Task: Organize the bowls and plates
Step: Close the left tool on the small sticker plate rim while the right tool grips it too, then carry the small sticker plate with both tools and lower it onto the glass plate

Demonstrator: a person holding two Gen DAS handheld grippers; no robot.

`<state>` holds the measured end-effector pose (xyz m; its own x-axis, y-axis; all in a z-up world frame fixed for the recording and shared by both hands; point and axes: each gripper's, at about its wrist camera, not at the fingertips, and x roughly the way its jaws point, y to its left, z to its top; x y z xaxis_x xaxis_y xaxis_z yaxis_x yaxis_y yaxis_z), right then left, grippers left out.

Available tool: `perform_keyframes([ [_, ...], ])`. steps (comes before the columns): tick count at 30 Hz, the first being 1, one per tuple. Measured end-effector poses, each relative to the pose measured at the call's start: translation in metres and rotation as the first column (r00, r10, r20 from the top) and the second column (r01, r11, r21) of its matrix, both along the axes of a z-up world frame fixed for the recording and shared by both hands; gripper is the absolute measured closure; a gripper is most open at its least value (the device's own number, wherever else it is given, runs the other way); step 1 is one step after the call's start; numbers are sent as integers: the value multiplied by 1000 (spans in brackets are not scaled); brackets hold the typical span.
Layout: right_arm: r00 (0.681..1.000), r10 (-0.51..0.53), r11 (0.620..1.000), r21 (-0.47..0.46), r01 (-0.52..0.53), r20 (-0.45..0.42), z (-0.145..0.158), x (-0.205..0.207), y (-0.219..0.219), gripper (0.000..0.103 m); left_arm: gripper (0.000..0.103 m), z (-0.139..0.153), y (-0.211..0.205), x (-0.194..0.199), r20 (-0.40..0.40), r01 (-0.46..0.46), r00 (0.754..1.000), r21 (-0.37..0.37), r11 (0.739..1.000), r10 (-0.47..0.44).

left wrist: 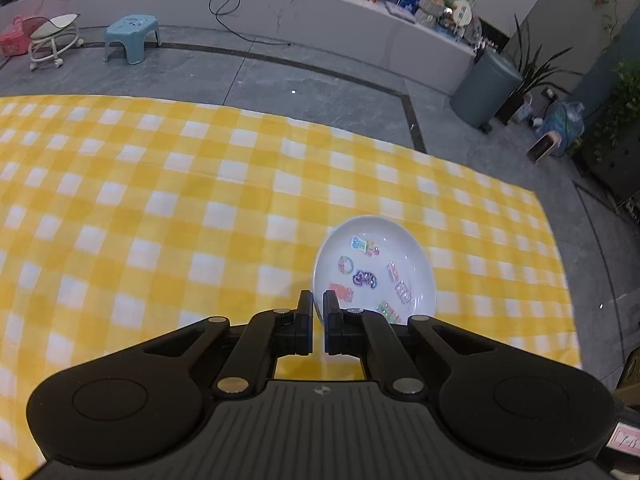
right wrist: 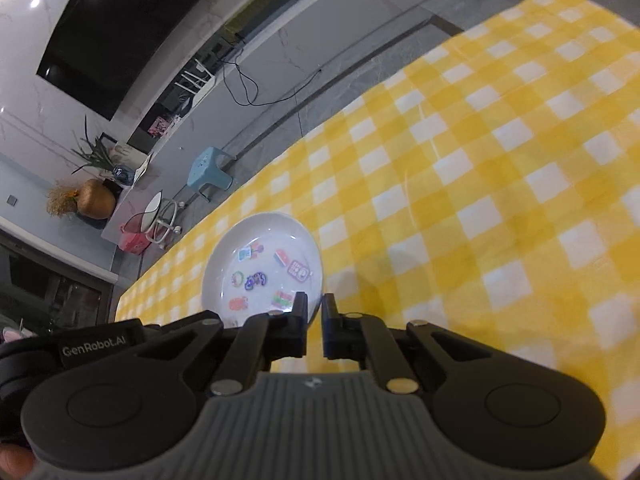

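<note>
Plates in both views: the left gripper [left wrist: 318, 300] has its jaws clamped together on the near left rim of a white round plate with colourful cartoon stickers [left wrist: 374, 264], held over the yellow-and-white checked cloth [left wrist: 160, 208] on the counter. The right gripper [right wrist: 314, 304] pinches the near right rim of a second white sticker-decorated plate [right wrist: 262, 264], close to the cloth's edge. Beyond, on the grey floor, a light blue plastic stool [left wrist: 132, 34].

White plate [left wrist: 374, 268] with colourful stickers; yellow-white checked cloth [left wrist: 160, 208].
</note>
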<state>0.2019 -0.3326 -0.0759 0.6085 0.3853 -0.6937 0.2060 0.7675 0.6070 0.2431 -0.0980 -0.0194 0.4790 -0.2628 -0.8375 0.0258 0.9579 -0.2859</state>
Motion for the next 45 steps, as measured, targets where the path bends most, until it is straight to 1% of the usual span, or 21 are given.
perform_keyframes([
  [4, 1000, -5, 1000, -13, 5, -3, 12, -38, -6, 98, 99, 12, -5, -35, 32, -2, 999, -34, 999, 3],
  [6, 1000, -10, 1000, -12, 10, -6, 14, -61, -10, 98, 98, 12, -7, -54, 38, 2, 999, -50, 999, -1],
  [10, 1000, -17, 1000, -13, 16, -17, 16, -109, -20, 98, 99, 2, -8, -95, 20, -1, 1000, -93, 996, 3],
  [13, 999, -20, 999, -32, 19, -30, 15, -142, -24, 98, 99, -10, -4, -123, -17, -19, 1000, -159, 987, 17],
  [16, 999, -14, 1000, -27, 13, -47, 11, -170, -27, 98, 99, -19, -4, -145, -28, -30, 999, -175, 984, 25],
  [19, 998, -12, 999, -36, 10, -54, 8, -188, -25, 98, 99, -26, -2, -159, -40, -45, 998, -190, 981, 38],
  [21, 999, 4, 999, -42, -6, -53, 7, -195, -22, 98, 98, -31, 0, -171, -43, -63, 998, -190, 980, 56],
  [23, 998, 16, 998, -65, -20, -59, 6, -197, -17, 98, 98, -37, 5, -177, -63, -84, 995, -205, 975, 72],
  [25, 998, 24, 998, -64, -28, -66, 1, -199, -16, 98, 98, -43, 8, -181, -80, -102, 993, -213, 972, 87],
  [30, 994, 15, 1000, -7, -16, -109, -13, -196, -26, 98, 98, -59, 9, -186, -117, -131, 988, -241, 962, 105],
  [32, 992, 7, 1000, 0, -7, -125, -17, -194, -28, 98, 98, -65, 7, -185, -137, -140, 985, -243, 960, 109],
  [37, 989, -23, 994, -109, 7, -149, -20, -189, -22, 98, 98, -75, -3, -182, -136, -128, 986, -243, 962, 97],
  [45, 982, -24, 985, -170, -9, -188, -27, -181, -16, 98, 98, -83, -5, -183, -134, -113, 987, -226, 968, 84],
])
